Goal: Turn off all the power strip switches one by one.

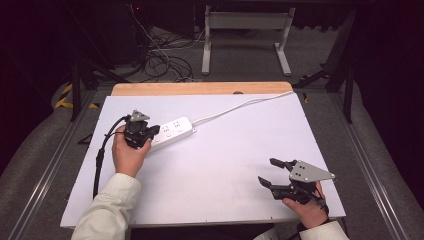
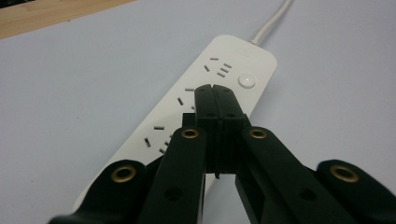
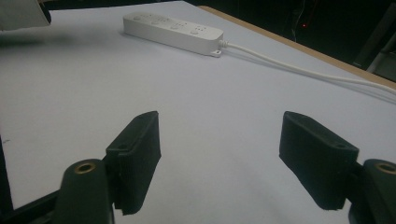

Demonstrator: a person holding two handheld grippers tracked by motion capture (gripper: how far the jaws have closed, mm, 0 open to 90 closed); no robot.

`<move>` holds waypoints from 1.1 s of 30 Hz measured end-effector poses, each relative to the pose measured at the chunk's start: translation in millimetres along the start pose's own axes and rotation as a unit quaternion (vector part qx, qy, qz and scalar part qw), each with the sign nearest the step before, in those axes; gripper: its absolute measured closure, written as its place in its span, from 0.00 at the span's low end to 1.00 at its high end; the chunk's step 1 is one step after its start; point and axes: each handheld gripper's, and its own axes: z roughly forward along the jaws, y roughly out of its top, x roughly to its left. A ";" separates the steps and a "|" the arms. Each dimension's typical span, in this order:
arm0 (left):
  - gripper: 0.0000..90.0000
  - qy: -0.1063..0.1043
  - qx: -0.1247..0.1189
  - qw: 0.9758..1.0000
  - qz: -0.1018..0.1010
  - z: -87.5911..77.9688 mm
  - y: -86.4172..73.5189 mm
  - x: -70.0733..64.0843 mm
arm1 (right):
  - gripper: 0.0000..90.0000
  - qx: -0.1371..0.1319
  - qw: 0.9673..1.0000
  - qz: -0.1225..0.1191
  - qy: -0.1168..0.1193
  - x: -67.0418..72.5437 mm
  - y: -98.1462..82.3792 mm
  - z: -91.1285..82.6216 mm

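Power strip (image 2: 196, 109) directly beneath closed, empty left tool (image 2: 215, 91); right tool (image 3: 219, 154) wide open, empty, well apart.

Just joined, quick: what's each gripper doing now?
Left gripper: shut, empty, above the power strip.
Right gripper: open, empty.

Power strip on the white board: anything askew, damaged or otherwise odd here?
Nothing stands out. The power strip lies flat and intact, at a slant across the board, its cord trailing off the far edge. The left tongs hover shut over its sockets.
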 end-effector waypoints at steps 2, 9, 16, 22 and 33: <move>1.00 -0.004 0.000 1.000 -0.001 1.8 2.8 -0.5 | 0.33 0.000 1.000 0.001 0.001 0.2 0.0 0.5; 1.00 -0.013 0.007 1.000 0.007 16.4 10.5 -9.8 | 0.33 0.002 1.000 0.000 0.000 0.3 -0.2 0.6; 1.00 -0.013 0.021 1.000 0.006 31.2 8.5 -11.3 | 0.33 0.002 1.000 0.001 0.001 -0.5 -0.8 0.4; 1.00 -0.009 0.040 0.999 0.007 41.3 4.6 -11.0 | 0.33 0.001 1.000 -0.001 0.001 -0.3 -0.7 -0.1; 1.00 -0.009 0.053 0.999 -0.001 47.5 2.5 -10.8 | 0.33 0.001 1.000 0.000 0.002 -0.6 -1.0 -0.2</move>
